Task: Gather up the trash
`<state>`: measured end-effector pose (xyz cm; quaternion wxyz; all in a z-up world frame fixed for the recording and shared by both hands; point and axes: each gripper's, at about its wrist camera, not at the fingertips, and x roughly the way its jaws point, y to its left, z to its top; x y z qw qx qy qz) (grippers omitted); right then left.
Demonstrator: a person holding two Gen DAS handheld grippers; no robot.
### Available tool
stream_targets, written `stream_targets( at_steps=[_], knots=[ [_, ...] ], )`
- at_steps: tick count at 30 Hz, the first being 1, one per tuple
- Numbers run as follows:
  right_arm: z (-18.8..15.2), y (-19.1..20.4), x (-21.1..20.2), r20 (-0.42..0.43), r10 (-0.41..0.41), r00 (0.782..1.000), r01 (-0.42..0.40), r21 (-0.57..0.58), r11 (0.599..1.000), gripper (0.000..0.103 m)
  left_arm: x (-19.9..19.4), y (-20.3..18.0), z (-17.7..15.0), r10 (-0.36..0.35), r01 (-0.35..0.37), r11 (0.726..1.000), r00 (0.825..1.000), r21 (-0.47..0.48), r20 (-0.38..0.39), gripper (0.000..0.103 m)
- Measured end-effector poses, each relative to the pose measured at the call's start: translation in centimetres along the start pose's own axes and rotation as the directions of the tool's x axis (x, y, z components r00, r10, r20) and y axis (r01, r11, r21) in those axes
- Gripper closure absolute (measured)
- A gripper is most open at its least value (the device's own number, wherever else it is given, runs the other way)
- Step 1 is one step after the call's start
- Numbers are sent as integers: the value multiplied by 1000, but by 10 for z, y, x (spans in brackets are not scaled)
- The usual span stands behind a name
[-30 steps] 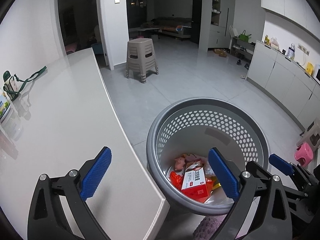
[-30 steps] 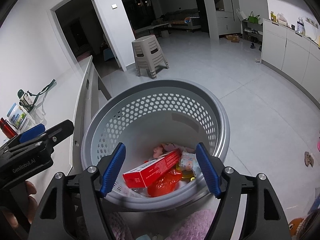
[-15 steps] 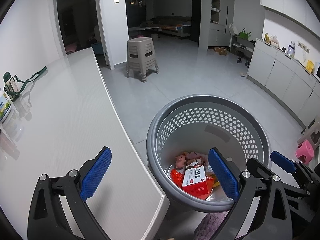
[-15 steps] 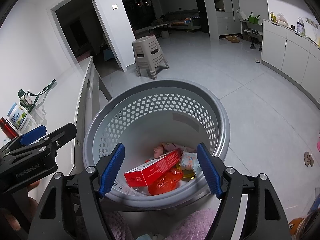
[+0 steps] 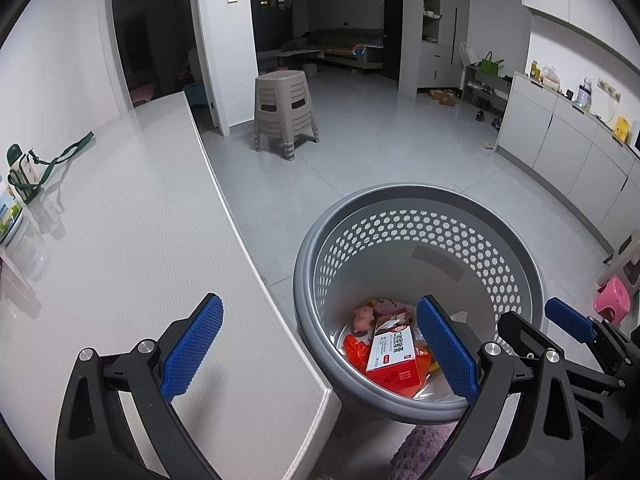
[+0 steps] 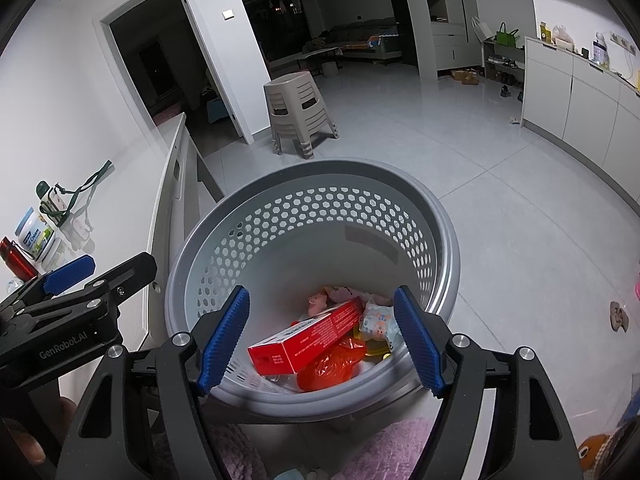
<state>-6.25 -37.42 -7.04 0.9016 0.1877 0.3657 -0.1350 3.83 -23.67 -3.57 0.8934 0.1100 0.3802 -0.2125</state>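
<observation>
A grey perforated basket stands on the floor beside the white counter. Inside lie a red and white carton, an orange bag, a pink toy and a small printed packet. My left gripper hovers open over the counter's corner and the basket's near rim, nothing between its blue pads. Above the basket's near side, my right gripper is open and empty too. In the right wrist view the left gripper's fingers show at the left.
A green-strapped bottle, a white tub and a red bottle stand at the counter's far left. Stacked beige stools sit on the tiled floor beyond. A pink stool is at the right. A purple mat lies below.
</observation>
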Motion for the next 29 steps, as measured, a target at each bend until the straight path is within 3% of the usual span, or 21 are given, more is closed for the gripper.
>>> stream_targets(
  at_steps=[29],
  knots=[
    [1, 0, 0, 2, 1, 1000, -1, 0, 1000, 32, 4, 3, -1, -3, 3, 1000, 1000, -7, -12, 7]
  ],
)
